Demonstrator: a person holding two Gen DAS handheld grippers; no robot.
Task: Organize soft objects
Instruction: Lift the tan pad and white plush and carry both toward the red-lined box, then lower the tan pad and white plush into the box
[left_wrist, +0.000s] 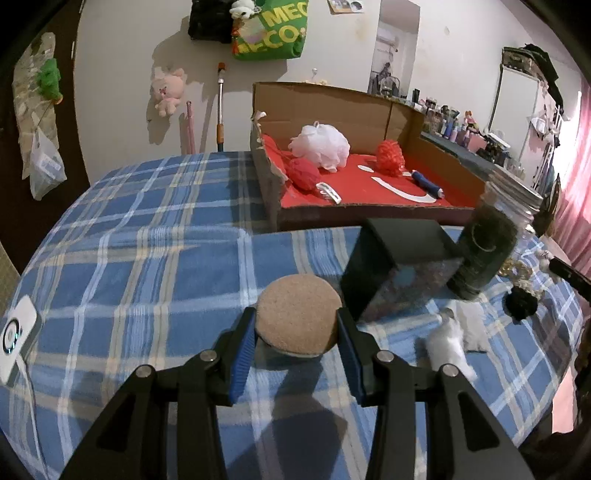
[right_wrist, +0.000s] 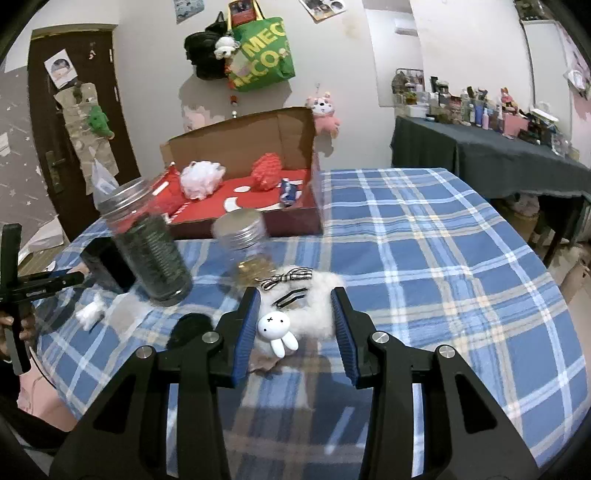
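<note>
The left gripper (left_wrist: 298, 332) is clamped on one round tan sponge (left_wrist: 298, 316), both blue pads pressing its sides, held above the blue checked cloth (left_wrist: 147, 258); the right gripper (right_wrist: 295, 321) is closed on one white fluffy pouch (right_wrist: 314, 310) with a small white rabbit charm (right_wrist: 275, 328) and a striped bow (right_wrist: 284, 277), its pads against the fluff on both sides. At twelve o'clock from the sponge stands one open cardboard box (left_wrist: 332, 103) with a red floor; inside it lie one white mesh puff (left_wrist: 321, 146), two red soft balls (left_wrist: 303, 173) (left_wrist: 390, 157) and one blue roll (left_wrist: 426, 183). At two o'clock sit one black box (left_wrist: 399, 273) and one jar of dark stuff (left_wrist: 484, 251); the right wrist view shows two jars, the second (right_wrist: 243, 236) holding gold bits. One white tuft (left_wrist: 448, 339) lies at three o'clock.
</note>
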